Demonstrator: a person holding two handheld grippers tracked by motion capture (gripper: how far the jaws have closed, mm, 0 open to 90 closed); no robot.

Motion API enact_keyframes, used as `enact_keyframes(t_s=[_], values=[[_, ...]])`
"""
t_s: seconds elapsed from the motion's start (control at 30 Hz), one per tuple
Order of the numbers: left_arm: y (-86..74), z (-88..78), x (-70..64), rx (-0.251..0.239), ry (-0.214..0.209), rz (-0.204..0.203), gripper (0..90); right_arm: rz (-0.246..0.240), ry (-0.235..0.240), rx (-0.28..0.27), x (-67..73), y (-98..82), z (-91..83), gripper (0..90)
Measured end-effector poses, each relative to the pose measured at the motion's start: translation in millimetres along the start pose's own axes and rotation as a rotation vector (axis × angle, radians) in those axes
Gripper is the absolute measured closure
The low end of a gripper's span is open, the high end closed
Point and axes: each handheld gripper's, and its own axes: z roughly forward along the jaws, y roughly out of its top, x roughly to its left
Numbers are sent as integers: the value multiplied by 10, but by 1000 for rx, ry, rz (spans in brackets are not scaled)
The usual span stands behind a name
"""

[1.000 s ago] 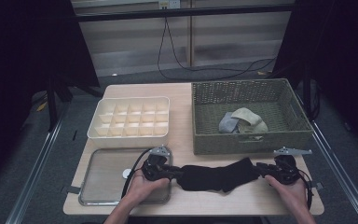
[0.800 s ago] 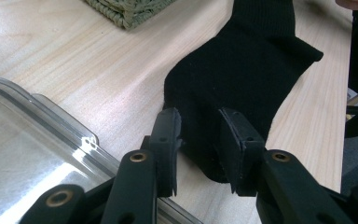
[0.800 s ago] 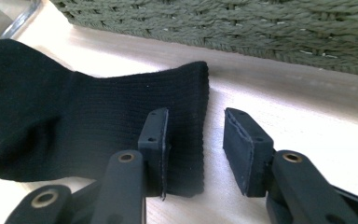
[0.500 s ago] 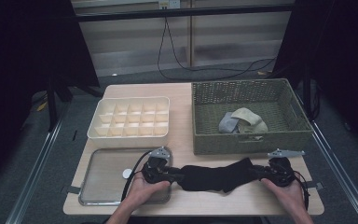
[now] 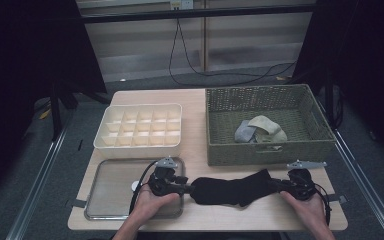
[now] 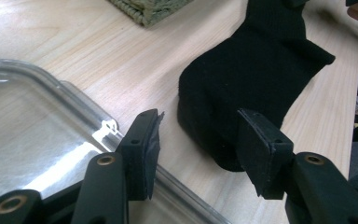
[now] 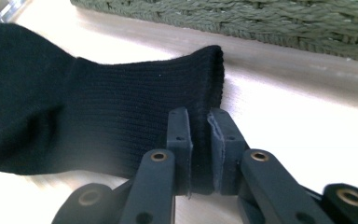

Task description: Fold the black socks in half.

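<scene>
Black sock (image 5: 232,189) stretched flat along the counter's (image 5: 200,132) near edge, between the metal tray (image 5: 107,192) and the front wall of the woven basket (image 5: 265,150). Compared with a second ago: straighter and flatter, mid-length bulge gone, both hands in the same spots. Left tongs (image 6: 198,142) just opening, now half spread, pads clear of the fabric with the toe end lying between and slightly beyond them, one pad over the tray rim. Right tongs (image 7: 200,149) just closing, now narrow, pinching the ribbed cuff edge between the pads. Beige divided organizer (image 5: 140,130) behind the tray, unchanged; pale rolled socks (image 5: 257,131) inside the basket, same as before. Hard to make out: sock's heel and mid-part in the high view, merged into one dark shape; toe tip in the left gripper view hidden behind one pad; how deep the cuff sits inside the right pads, blocked by the pads themselves. Forearms cut off at the bottom edge of the high view.
</scene>
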Motion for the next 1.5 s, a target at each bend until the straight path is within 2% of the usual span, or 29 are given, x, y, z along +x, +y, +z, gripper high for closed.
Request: enact_keyframes(t_s=[0.17, 0.3, 0.37, 0.6, 0.73, 0.93, 1.27, 1.5], values=[[1, -6, -11, -5, -4, 13, 548, 52, 43, -20, -55, -14, -23, 830], [-3, 15, -14, 3, -1, 24, 592, 62, 60, -41, -71, -14, -57, 832], [-4, 23, -17, 0, -7, 26, 619, 76, 70, -63, -81, -6, -89, 832], [-6, 28, -46, -5, -35, 45, 722, 76, 87, -92, -69, 28, -156, 832], [-5, 52, -56, 5, -45, 52, 718, 71, 94, -119, -41, 65, -214, 832], [4, 107, -66, 21, -49, 53, 712, 74, 101, -122, 23, 102, -236, 832], [0, 138, -109, 27, -43, 55, 692, 45, 166, -182, 227, 266, -276, 832], [1, 137, -93, 37, -33, 58, 701, 42, 204, -191, 330, 338, -238, 832]])
